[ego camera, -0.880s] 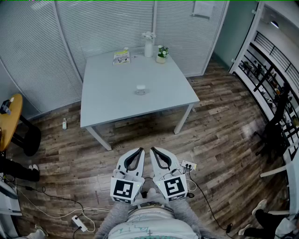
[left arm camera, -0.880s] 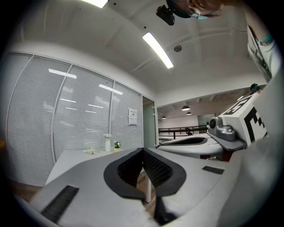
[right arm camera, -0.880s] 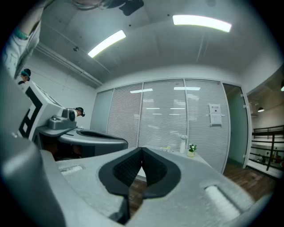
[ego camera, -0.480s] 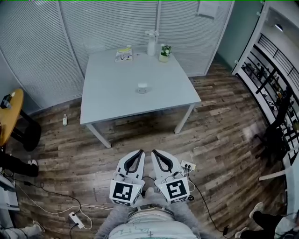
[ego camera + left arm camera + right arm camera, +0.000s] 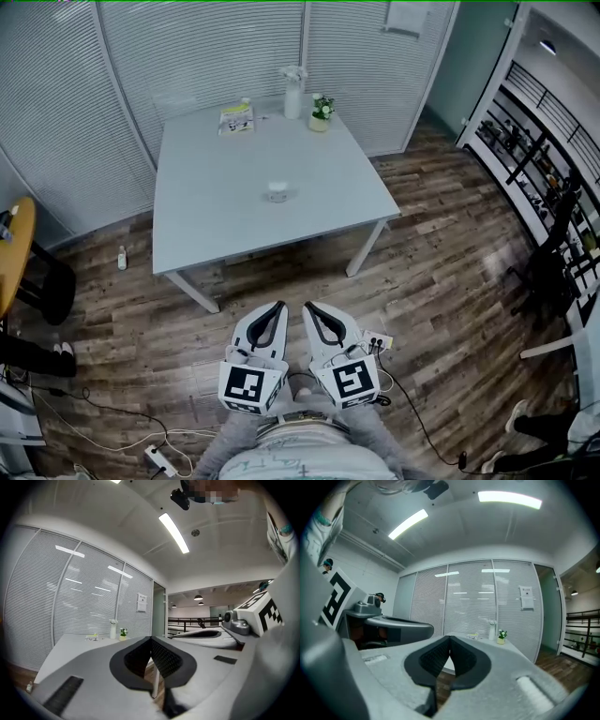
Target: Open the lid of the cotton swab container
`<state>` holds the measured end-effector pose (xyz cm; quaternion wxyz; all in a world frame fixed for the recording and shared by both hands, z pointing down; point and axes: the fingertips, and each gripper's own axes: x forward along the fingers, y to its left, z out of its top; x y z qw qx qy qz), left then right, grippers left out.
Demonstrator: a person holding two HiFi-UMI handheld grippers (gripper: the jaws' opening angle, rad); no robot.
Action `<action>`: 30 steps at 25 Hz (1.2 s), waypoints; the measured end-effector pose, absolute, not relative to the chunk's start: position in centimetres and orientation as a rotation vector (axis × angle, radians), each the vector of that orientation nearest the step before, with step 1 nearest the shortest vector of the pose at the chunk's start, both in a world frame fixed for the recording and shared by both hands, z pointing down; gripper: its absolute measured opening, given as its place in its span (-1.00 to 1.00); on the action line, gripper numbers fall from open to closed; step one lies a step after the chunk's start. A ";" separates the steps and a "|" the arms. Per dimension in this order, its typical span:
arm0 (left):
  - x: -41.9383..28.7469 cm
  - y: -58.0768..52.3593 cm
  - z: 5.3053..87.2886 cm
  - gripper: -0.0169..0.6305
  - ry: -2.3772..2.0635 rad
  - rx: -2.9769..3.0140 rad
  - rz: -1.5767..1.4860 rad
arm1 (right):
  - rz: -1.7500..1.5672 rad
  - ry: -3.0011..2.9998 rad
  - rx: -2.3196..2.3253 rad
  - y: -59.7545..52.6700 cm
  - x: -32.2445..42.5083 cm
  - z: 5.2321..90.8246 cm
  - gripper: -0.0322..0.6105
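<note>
A small white cotton swab container [image 5: 277, 190] stands near the middle of the pale grey table [image 5: 206, 216], its lid on. My left gripper [image 5: 280, 306] and right gripper [image 5: 307, 307] are held side by side close to my body, well short of the table, over the wooden floor. Both are shut with nothing between the jaws. In the left gripper view the left gripper [image 5: 151, 640] shows its pads meeting; in the right gripper view the right gripper [image 5: 450, 638] does the same. The container does not show in either gripper view.
At the table's far edge stand a white spray bottle [image 5: 292, 92], a small potted plant [image 5: 321, 111] and a yellow-green packet [image 5: 236, 117]. Slatted blinds wall the back. A round wooden table [image 5: 11, 246] sits left, a power strip with cables [image 5: 156, 457] lies on the floor, and shelving [image 5: 534, 159] stands right.
The view has shifted slightly, so the table sits a little lower and further left in frame. Both grippers keep their place by my body, still shut.
</note>
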<state>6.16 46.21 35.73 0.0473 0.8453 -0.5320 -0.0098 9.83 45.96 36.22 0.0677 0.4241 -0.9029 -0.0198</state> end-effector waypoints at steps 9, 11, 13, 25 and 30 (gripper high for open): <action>4.1 37.4 35.7 -0.95 -1.511 2.654 -0.034 | -0.065 -2.718 1.310 37.5 6.3 36.8 -0.89; 3.6 35.7 35.8 -0.95 -1.495 2.661 -0.034 | -0.055 -2.713 1.314 35.8 5.5 36.8 -0.89; 3.0 34.3 35.9 -0.95 -1.484 2.658 -0.036 | -0.047 -2.706 1.321 34.5 4.8 36.9 -0.89; -2.5 30.0 37.4 -0.95 -1.475 2.637 -0.025 | -0.059 -2.677 1.332 29.6 0.1 38.4 -0.89; -4.0 29.5 37.6 -0.95 -1.465 2.639 -0.031 | -0.069 -2.686 1.330 29.2 -1.8 38.3 -0.89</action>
